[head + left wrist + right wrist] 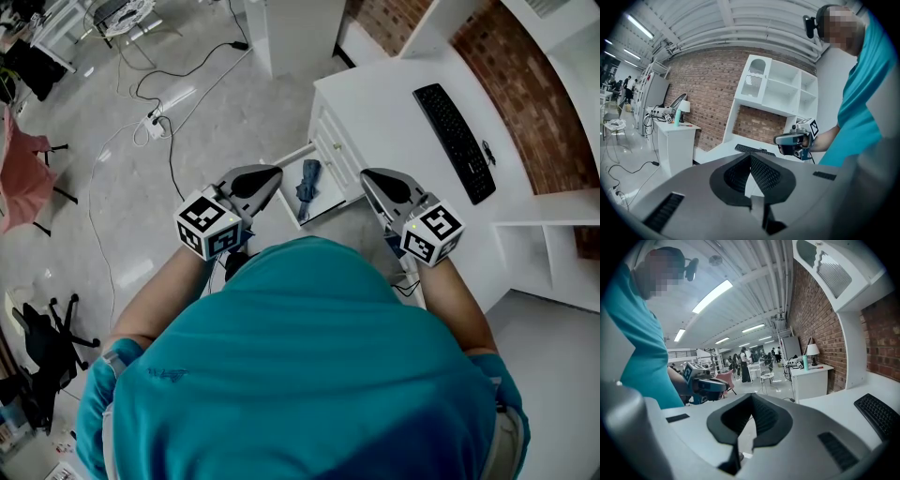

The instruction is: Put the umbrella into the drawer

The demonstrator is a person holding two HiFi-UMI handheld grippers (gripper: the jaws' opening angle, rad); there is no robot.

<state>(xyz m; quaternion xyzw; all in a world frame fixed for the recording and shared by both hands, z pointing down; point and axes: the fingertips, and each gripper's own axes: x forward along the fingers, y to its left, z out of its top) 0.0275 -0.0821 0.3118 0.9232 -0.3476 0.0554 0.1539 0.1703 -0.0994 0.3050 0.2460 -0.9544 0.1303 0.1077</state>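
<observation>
The person's teal shirt fills the bottom of the head view and hides the floor right under them. The dark blue umbrella lies folded inside the open white drawer, which sticks out from the white desk. The left gripper and right gripper sit on either side of the drawer, both squeezed tight on nothing. The grey floor beyond the drawer is bare, with cables farther off.
</observation>
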